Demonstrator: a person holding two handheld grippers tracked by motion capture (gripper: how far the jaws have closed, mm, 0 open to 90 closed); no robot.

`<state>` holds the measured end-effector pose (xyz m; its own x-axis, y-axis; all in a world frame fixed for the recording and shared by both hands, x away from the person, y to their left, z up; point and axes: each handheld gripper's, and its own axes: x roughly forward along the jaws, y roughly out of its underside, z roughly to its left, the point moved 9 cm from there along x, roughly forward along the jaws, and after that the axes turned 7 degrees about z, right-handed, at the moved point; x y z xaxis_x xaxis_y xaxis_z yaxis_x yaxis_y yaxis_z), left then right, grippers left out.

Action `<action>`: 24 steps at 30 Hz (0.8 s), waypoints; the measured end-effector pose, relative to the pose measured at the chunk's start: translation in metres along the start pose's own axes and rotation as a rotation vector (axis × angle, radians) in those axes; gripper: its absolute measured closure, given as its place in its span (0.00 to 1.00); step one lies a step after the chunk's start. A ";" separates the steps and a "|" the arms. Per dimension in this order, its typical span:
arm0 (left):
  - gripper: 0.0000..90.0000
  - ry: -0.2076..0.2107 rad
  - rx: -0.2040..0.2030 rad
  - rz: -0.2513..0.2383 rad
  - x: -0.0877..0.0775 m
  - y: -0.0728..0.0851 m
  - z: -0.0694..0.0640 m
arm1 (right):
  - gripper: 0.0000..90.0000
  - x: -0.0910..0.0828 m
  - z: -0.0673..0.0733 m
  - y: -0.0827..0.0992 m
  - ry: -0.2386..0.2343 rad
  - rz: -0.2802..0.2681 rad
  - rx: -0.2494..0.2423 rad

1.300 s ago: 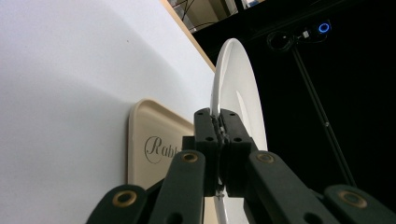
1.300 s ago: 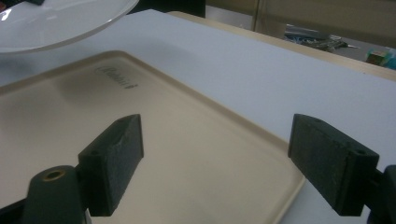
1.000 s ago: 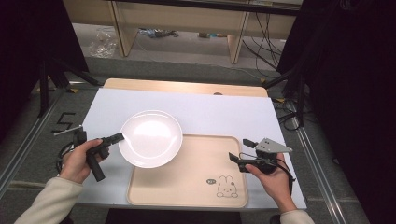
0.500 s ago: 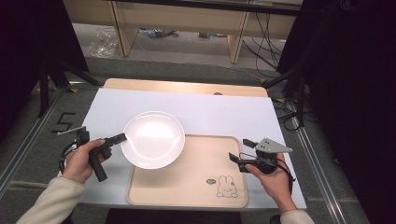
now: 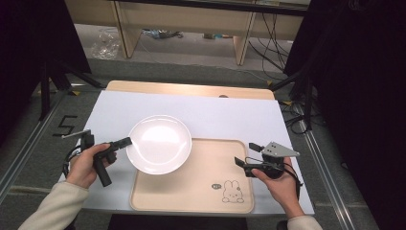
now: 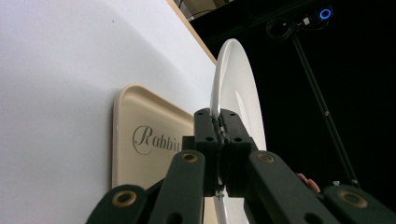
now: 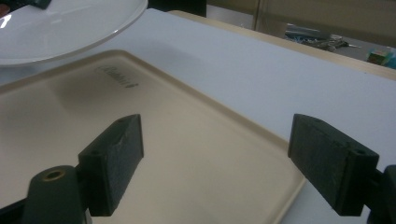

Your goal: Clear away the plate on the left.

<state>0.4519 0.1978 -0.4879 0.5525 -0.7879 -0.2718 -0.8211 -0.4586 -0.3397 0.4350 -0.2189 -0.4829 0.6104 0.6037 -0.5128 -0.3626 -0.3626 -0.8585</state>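
My left gripper (image 5: pixel 125 142) is shut on the left rim of a white plate (image 5: pixel 159 143). The plate is held level over the upper-left corner of the beige rabbit tray (image 5: pixel 201 191). In the left gripper view the jaws (image 6: pixel 219 122) pinch the plate's thin rim (image 6: pixel 233 74), with the tray (image 6: pixel 140 116) and its "Rabbit" lettering beyond. My right gripper (image 5: pixel 246 155) hovers open at the tray's right edge with nothing in it. In the right gripper view its gap (image 7: pixel 215 158) looks across the bare tray (image 7: pixel 187 154) toward the plate (image 7: pixel 60 23).
A white sheet (image 5: pixel 215 115) covers the wooden table (image 5: pixel 191 89); the tray lies at its front middle. Black stands and cables sit on the floor to both sides. Wooden furniture legs stand behind the table.
The left gripper and the plate have edged slightly to the right, further over the tray's corner. The right gripper has stayed where it was, open.
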 end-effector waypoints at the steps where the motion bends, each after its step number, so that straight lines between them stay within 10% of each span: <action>1: 0.96 0.000 0.002 0.002 0.000 0.000 0.000 | 0.21 0.000 0.000 0.000 0.000 0.000 0.000; 24: 0.96 0.003 0.007 0.025 0.010 0.006 -0.003 | 0.21 0.000 0.001 0.000 -0.006 0.002 0.011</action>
<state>0.4521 0.1866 -0.4900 0.5317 -0.8002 -0.2774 -0.8334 -0.4362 -0.3393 0.4339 -0.2183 -0.4830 0.6054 0.6070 -0.5149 -0.3716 -0.3566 -0.8572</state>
